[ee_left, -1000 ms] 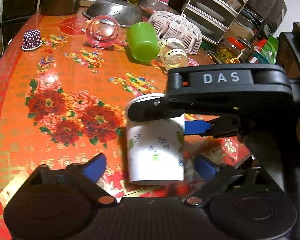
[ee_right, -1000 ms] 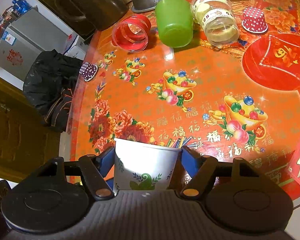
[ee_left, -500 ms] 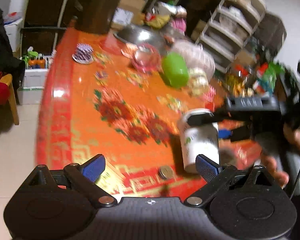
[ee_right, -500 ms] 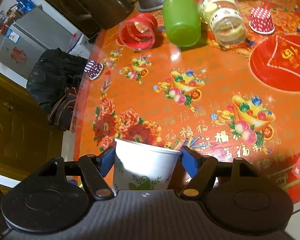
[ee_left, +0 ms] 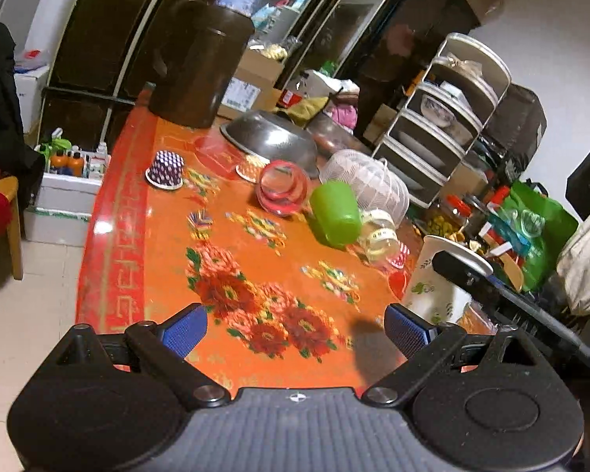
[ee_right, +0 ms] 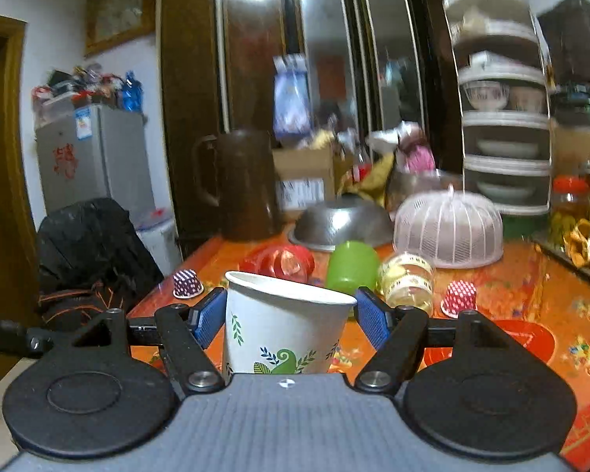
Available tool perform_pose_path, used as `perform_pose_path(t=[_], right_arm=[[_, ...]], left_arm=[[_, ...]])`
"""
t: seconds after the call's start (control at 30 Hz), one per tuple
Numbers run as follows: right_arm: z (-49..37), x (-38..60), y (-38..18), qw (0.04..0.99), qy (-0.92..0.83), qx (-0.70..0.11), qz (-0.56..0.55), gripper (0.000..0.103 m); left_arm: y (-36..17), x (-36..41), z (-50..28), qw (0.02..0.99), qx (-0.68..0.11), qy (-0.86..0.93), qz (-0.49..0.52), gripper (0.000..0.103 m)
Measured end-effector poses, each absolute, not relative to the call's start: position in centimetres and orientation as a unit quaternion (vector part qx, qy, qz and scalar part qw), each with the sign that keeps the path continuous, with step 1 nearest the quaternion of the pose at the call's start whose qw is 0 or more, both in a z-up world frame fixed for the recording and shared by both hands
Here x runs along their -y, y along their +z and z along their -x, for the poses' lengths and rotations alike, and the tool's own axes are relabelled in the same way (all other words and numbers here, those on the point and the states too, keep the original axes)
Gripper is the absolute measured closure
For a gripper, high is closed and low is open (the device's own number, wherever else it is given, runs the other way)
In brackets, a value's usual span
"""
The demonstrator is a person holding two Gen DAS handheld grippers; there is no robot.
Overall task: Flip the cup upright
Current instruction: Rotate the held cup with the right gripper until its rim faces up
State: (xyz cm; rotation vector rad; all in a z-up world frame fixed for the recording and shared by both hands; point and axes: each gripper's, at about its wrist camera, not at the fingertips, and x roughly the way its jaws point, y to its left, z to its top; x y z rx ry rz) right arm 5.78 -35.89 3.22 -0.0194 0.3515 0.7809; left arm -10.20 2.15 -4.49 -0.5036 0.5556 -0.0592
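Item: paper cup (ee_right: 285, 330), white with green leaf print, standing mouth-up between the blue pads of the right tool (ee_right: 289, 316); the pads sit just beside its wall with slim gaps showing, so whether they clamp it cannot be told. Left tool (ee_left: 295, 328): jaws spread wide, nothing between them, the cup off to its right front. Progress, by judgement: the flip looks essentially done, rim uppermost; release and withdrawal remain. Bench (ee_left: 165, 236): red floral cloth; beyond the right tool lie a green cup (ee_right: 352, 267), a clear jar (ee_right: 407, 281) and a mesh food cover (ee_right: 448, 232). Hidden: the cup's base is cut off behind both tool bodies, so contact with the bench is unconfirmed; the background is blurred.
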Motion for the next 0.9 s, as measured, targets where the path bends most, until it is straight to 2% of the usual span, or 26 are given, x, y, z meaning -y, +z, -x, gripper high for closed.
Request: perform_pose_path(t=[0.3,0.5,0.6,0.9], right_arm=[[-3.3,36.9,-1.5,0.941,0.338,-0.014,0.024,0.032],[-1.4,37.4,-3.3,0.946,0.321,0.047,0.013,0.033],[-1.2,37.3,-3.8,0.945,0.325,0.042,-0.004,0.033],[-0.8,35.0,-4.7,0.951,0.304,0.039,0.039,0.033]], left_arm=[[-5.0,-2.1,10.5,0.928,-0.268,-0.036,0.255,0.005],[-5.3,-1.5,10.8,0.93,-0.261,-0.051,0.255,0.005],[-5.4,-1.2,11.0,0.934,-0.254,-0.054,0.246,0.005],[-6.2,-1.6,11.3,0.932,-0.255,-0.048,0.253,0.005]])
